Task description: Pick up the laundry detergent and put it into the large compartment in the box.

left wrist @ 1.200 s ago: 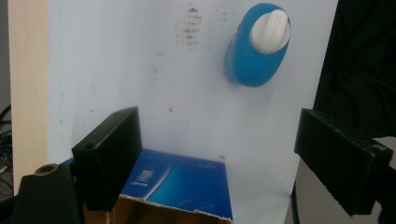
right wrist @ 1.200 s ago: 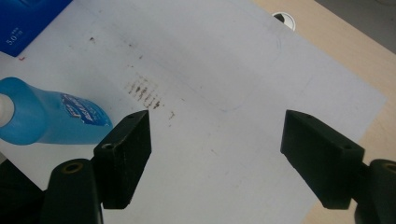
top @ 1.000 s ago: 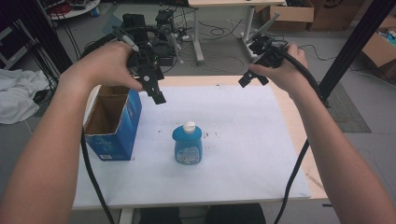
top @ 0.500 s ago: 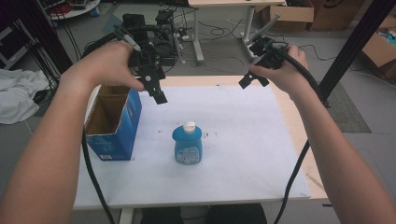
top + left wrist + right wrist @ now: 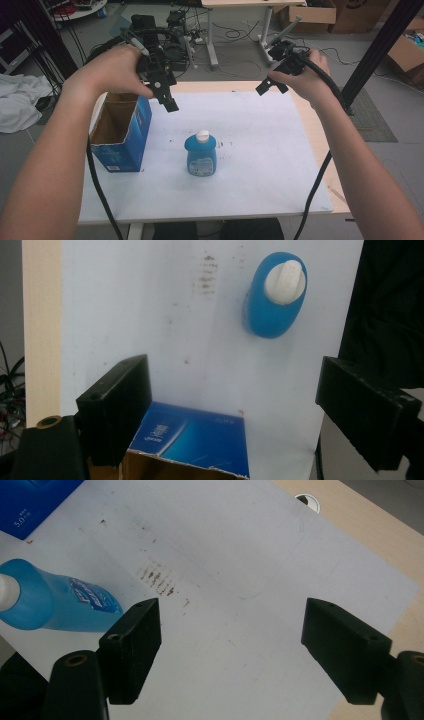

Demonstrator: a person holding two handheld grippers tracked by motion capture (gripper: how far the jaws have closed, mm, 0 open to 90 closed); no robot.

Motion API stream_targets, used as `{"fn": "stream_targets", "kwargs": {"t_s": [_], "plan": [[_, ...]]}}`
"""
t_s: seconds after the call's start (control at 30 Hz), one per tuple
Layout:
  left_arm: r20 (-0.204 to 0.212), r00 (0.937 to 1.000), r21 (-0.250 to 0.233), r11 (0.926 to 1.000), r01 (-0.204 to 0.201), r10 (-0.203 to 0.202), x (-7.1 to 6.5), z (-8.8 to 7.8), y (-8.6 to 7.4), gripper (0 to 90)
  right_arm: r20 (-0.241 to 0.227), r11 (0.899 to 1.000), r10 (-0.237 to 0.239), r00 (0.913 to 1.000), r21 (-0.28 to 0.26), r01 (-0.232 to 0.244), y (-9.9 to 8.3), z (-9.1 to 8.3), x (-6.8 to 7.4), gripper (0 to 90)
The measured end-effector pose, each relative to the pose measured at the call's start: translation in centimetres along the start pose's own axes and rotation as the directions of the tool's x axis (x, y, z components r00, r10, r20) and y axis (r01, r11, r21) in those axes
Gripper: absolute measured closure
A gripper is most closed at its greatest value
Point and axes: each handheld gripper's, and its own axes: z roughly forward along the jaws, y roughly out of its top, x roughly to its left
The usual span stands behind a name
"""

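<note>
The biggest risk is waiting at the box [image 5: 121,131]: it is standing open-topped at the left of the worktop [image 5: 280,150], just under your left claw [image 5: 167,97], and a careless drop of that hand could be catching its torn rim and shoving it off the white sheet. Next, the bottle [image 5: 201,154] (tall, narrow-based, upright) is likely to tip if one jaw is touching it before the other, so you are wanting to close on it evenly. Your right claw [image 5: 265,87] is hovering well away over the far right of the sheet, and its trailing cable could be dragging across the worktop edge as you reach in.

Both claws are standing wide apart, holding nothing.

The bottle is sitting near the middle of the sheet, just right of the box and apart from it. It is blue and translucent, with a white cap [image 5: 285,282] and a pale label; from the left gripper view, its body is looking oval.
</note>
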Motion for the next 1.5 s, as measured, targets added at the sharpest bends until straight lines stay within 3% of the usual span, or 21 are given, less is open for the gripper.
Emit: {"fn": "stream_targets", "kwargs": {"t_s": [0.8, 0.97, 1.5], "plan": [[0.045, 0.9976, 0.028, 0.9982, -0.054, 0.052, -1.6, 4.1, 2.2, 15.5, -0.012, 1.000, -0.009, 0.9999, 0.002, 0.009, -0.2, 1.0, 0.2, 23.8], [0.071, 0.9954, 0.028, 0.9974, -0.067, 0.064, -2.0, 5.2, 2.8, 15.5, -0.015, 1.000, -0.003, 0.9999, 0.004, 0.003, -0.2, 1.2, 0.2, 23.8], [0.102, 0.9918, 0.046, 0.9956, -0.081, 0.076, -2.7, 8.3, 3.7, 15.5, -0.011, 1.000, -0.003, 0.9999, 0.004, 0.003, -0.3, 1.4, 0.4, 23.8]]}}
